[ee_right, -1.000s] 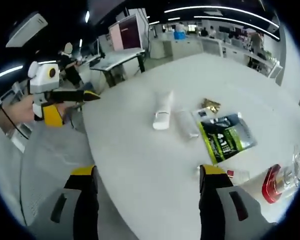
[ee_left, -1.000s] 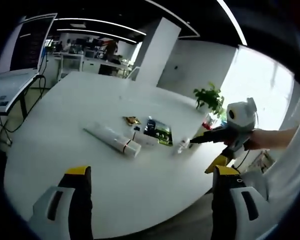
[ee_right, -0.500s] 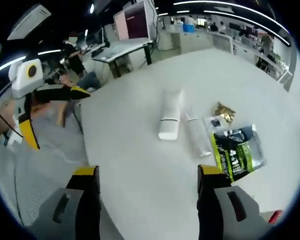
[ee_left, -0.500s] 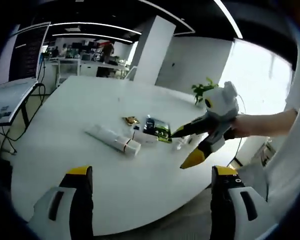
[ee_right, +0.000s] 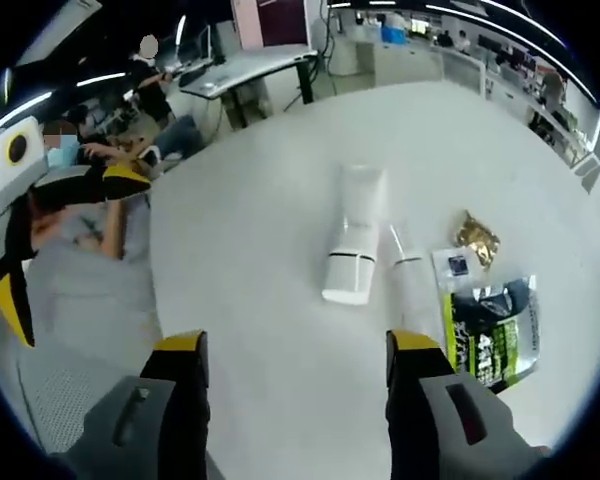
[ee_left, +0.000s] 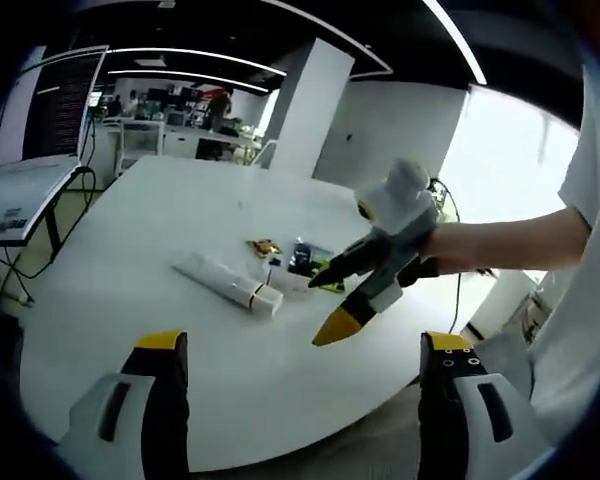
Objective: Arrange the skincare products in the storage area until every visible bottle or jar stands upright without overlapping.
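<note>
Both views high over table, sharing tubes.

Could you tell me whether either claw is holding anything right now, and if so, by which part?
Nothing is held: the left claw and right claw are both open and empty above the table.

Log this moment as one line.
left tool: open, empty | right tool: open, empty, over table | large white tube, slimmer tube: lying flat | green pouch: flat

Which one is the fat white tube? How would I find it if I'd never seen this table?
Look at the big round white table. Near its middle two white tubes lie side by side, next to a green and black packet. The fat white tube is the wider one, farther from the packet, with a thin dark line around it near the cap.
</note>
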